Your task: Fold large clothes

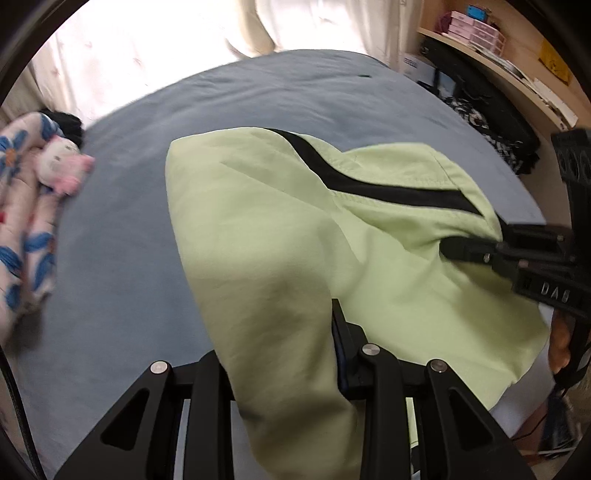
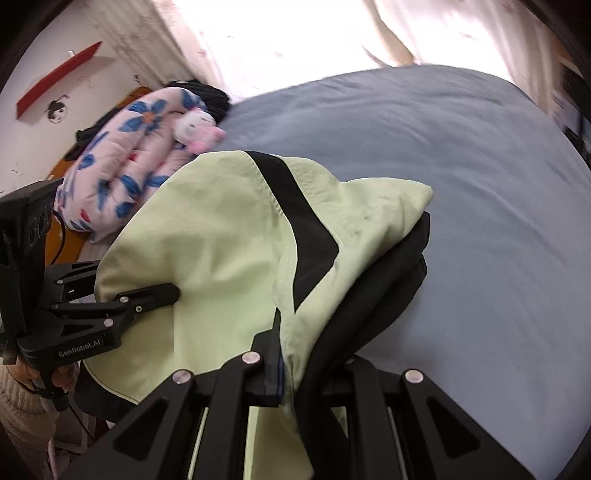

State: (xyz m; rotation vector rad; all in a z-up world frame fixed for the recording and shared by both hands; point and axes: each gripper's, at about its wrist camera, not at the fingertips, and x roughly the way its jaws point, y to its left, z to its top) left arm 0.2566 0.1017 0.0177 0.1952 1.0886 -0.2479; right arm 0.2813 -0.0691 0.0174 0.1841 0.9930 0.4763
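A light green garment (image 1: 280, 236) with a black stripe (image 1: 388, 188) lies partly folded over the near edge of the blue-grey bed (image 1: 258, 96). My left gripper (image 1: 280, 332) is shut on a fold of the green cloth, which drapes over and hides its left finger. It also shows in the right wrist view (image 2: 162, 295) at the garment's left side. My right gripper (image 2: 295, 350) is shut on the green garment (image 2: 221, 240) and its black lining (image 2: 388, 273). It also shows in the left wrist view (image 1: 458, 251), at the garment's right side.
A pink quilt with blue flowers (image 2: 125, 158) and a small plush toy (image 2: 195, 129) lie at the bed's left side. White curtains (image 1: 166, 48) hang behind the bed. Shelves with boxes (image 1: 480, 29) and dark clutter (image 1: 491, 122) stand at the right.
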